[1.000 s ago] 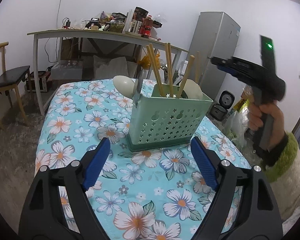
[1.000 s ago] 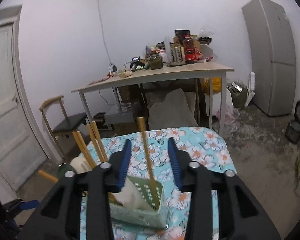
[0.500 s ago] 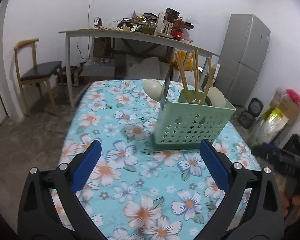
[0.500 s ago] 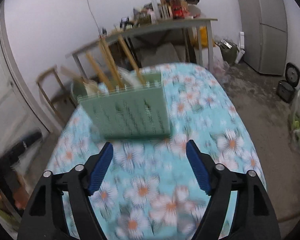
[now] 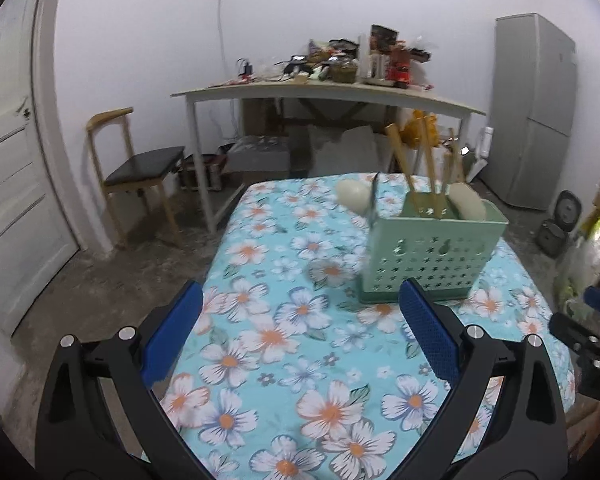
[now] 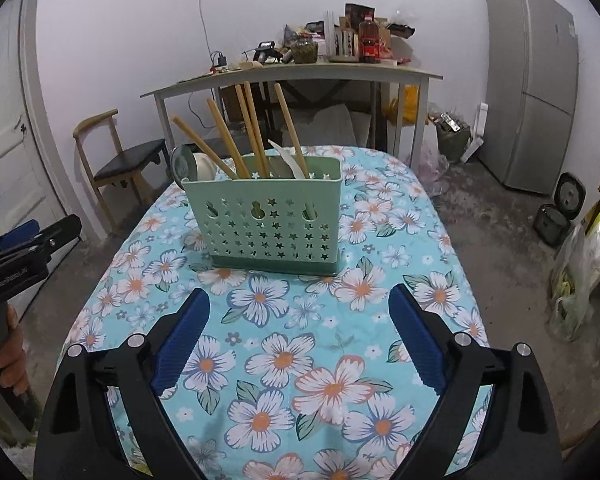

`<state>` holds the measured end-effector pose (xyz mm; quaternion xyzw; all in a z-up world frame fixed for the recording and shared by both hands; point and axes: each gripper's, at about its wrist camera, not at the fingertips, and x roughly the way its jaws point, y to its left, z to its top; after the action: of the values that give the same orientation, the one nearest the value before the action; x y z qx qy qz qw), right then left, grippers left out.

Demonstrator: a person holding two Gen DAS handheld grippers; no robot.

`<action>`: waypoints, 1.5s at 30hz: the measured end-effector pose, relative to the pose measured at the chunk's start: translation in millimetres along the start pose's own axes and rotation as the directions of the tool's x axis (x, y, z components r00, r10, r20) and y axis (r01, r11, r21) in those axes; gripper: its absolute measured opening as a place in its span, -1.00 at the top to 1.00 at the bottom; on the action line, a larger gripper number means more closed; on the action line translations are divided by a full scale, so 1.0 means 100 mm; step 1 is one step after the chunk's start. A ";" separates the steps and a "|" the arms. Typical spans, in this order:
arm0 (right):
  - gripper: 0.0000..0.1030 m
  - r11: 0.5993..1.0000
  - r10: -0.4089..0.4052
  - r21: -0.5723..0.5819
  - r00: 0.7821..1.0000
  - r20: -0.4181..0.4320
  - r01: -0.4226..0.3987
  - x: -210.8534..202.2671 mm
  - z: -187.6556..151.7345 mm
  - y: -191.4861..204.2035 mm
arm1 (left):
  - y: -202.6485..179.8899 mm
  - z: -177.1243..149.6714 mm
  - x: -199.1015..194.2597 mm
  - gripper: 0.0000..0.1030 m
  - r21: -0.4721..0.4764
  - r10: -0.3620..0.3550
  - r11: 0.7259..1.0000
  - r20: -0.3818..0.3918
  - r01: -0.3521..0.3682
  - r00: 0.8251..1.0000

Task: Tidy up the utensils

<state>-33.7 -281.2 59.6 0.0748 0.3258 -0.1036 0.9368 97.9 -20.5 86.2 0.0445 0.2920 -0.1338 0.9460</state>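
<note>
A pale green perforated utensil holder (image 6: 272, 220) stands upright on the floral tablecloth (image 6: 284, 360). Several wooden chopsticks (image 6: 252, 132) lean in it, with a white spoon (image 6: 202, 166) at its left end. My right gripper (image 6: 300, 296) hovers over the cloth in front of the holder; its jaws are opening and nothing is between them. In the left wrist view the holder (image 5: 428, 260) sits ahead and to the right, with chopsticks (image 5: 404, 164) and a white spoon (image 5: 352, 196). My left gripper (image 5: 300, 292) is wide open and empty above the cloth.
A cluttered desk (image 6: 292, 72) stands behind the table, a wooden chair (image 6: 128, 160) to its left, a white door (image 5: 12, 184) further left, and a grey fridge (image 6: 536, 84) on the right. A rice cooker (image 6: 556, 220) and bags (image 6: 592, 248) sit on the floor.
My right gripper drew back from above the holder, sank toward the cloth and opened, leaving a chopstick in the holder. My left gripper rose and swung left, so the holder now sits to its right.
</note>
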 end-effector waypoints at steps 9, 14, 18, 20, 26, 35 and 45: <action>-0.73 1.000 -0.029 -0.006 0.999 -0.014 0.029 -0.02 -0.06 0.00 | 0.17 -0.10 0.07 -0.84 -0.052 0.089 0.994 -0.111 -0.095 0.990; -0.73 1.000 -0.028 -0.004 0.999 -0.020 0.028 0.02 -0.05 0.00 | 0.22 -0.18 0.14 -0.84 -0.037 0.116 0.992 -0.167 -0.124 0.979; -0.73 1.000 -0.029 0.006 0.999 -0.033 0.029 0.06 -0.04 -0.02 | 0.21 -0.20 0.16 -0.84 -0.022 0.119 0.992 -0.195 -0.126 0.974; -0.73 0.999 -0.031 0.009 0.999 -0.032 0.031 0.06 -0.04 -0.03 | 0.19 -0.21 0.17 -0.84 -0.012 0.125 0.991 -0.209 -0.130 0.970; -0.73 0.999 -0.039 0.022 0.999 -0.037 0.039 0.08 -0.05 -0.08 | 0.20 -0.23 0.18 -0.84 -0.001 0.134 0.990 -0.240 -0.138 0.962; -0.73 0.993 -0.105 0.053 0.994 -0.028 0.106 -0.03 -0.08 -0.32 | 0.23 -0.20 0.11 -0.84 0.008 0.160 0.987 -0.209 -0.162 0.965; -0.73 0.990 -0.123 0.070 0.992 -0.032 0.125 -0.09 -0.11 -0.48 | 0.16 -0.22 0.11 -0.84 0.011 0.148 0.989 -0.219 -0.149 0.964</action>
<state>-59.2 -323.7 53.0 0.0892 0.3387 -0.1720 0.9207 99.6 -4.7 62.0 0.0781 0.3907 -0.0558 0.9155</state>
